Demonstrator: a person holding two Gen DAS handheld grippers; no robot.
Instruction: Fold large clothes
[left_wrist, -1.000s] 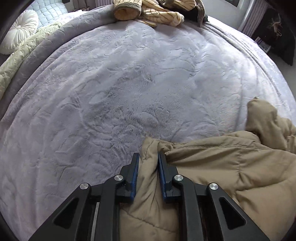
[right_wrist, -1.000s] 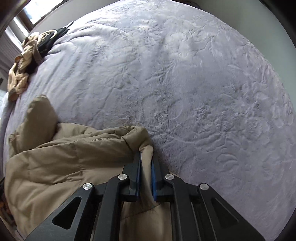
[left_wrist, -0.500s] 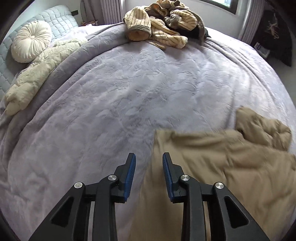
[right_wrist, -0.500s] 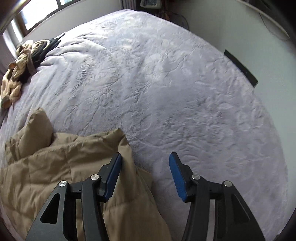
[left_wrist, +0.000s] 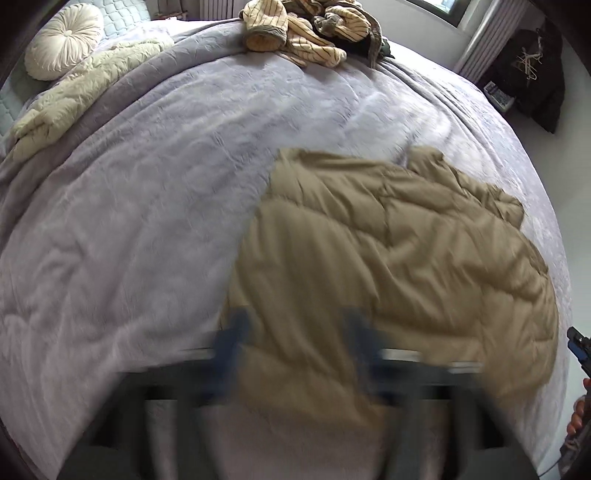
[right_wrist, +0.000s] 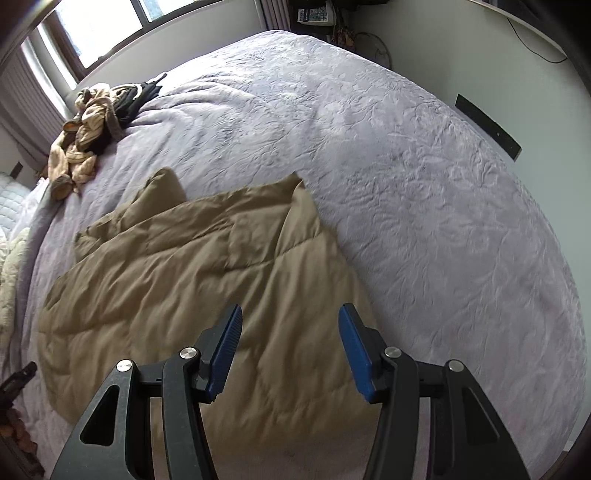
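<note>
As the tan quilted coat (right_wrist: 207, 280) lay spread on the lilac bedspread (right_wrist: 424, 192), both claws hung above it with nothing between their pads: the left gripper (left_wrist: 295, 354), blurred, was opening its jaws, and the right gripper (right_wrist: 290, 350) stood released. The coat appeared laid out flat, its first fold not yet made. The next move likely called for a fresh grip on one edge or a sleeve, to be carried across the body. A heap of striped clothes (left_wrist: 310, 33) waited at the far side.
</note>
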